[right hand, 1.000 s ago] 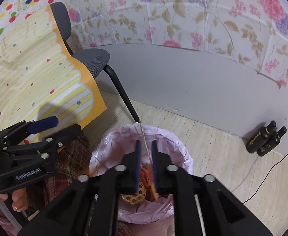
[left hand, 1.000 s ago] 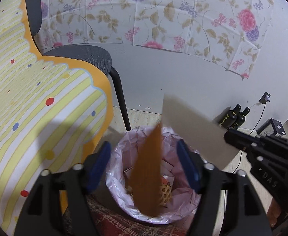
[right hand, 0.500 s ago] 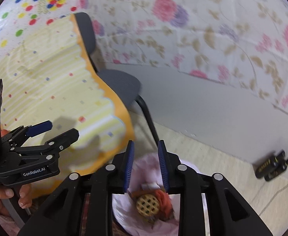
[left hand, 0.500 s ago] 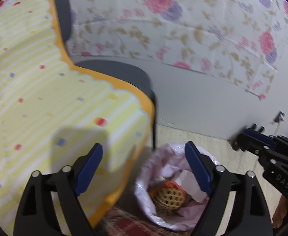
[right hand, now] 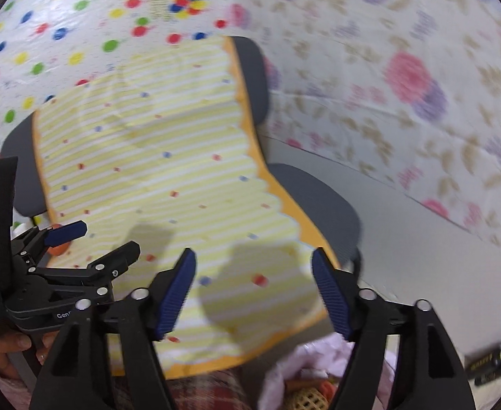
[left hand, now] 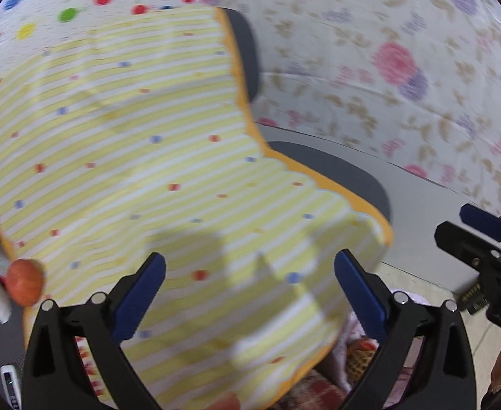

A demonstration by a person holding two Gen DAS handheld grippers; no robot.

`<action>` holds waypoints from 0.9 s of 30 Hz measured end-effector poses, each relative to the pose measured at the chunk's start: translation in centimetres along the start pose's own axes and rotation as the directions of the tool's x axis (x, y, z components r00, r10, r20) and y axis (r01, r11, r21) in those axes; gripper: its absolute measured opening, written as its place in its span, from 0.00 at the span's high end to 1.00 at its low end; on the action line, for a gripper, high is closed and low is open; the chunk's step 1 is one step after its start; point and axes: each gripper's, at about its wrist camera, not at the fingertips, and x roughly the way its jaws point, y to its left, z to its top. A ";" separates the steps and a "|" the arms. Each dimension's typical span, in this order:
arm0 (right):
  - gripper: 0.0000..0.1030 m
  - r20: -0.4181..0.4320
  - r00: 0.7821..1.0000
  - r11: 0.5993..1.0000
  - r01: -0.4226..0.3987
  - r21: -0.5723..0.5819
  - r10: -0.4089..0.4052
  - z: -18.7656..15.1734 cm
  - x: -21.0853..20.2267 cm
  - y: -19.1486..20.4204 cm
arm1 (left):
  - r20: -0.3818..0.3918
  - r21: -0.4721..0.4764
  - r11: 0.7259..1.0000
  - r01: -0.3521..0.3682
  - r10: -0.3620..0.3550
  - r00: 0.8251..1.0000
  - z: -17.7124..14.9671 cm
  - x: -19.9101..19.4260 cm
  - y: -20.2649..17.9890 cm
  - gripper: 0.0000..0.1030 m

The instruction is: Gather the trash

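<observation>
Floral wallpaper (right hand: 404, 78) runs behind a grey chair (right hand: 318, 198), and both views are smeared with motion blur. A yellow striped tablecloth (left hand: 147, 171) with an orange scalloped edge fills most of each picture and hangs over the table's edge, hiding whatever stands beneath it.

The left gripper (left hand: 250, 294) has its blue-padded jaws spread wide with nothing between them. The right gripper (right hand: 253, 294) is likewise parted and empty.

The pink-lined trash bin (right hand: 305, 365) sits on the floor below the cloth's corner, near the bottom of both views. It is cut off by the frame and partly screened by the right gripper's fingers. Inside it, only a yellow lattice-patterned piece (right hand: 305, 401) and something orange beside it can be made out; their shape and long axis cannot be told.

At the left edge of the left wrist view, a round orange-red object (left hand: 24, 282) lies at the table's margin, blurred. Dark bottles (right hand: 493, 362) stand against the wall, far right.
</observation>
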 end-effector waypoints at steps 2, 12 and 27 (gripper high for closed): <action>0.20 0.003 1.000 0.999 -0.018 -0.028 0.018 0.8 0.4 1.5 | 0.001 -0.029 0.999 -0.031 0.031 1.000 0.1 -0.7 1.7 0.07; 0.13 -0.027 0.996 0.989 -0.087 -0.117 0.085 3.1 1.9 7.0 | -0.002 -0.168 0.970 -0.174 0.176 0.984 -0.3 -4.4 9.9 0.07; 0.08 -0.040 0.997 0.984 -0.078 -0.162 0.073 4.8 3.6 10.1 | -0.089 -0.229 0.917 -0.328 0.315 0.945 -2.0 -6.4 16.0 0.06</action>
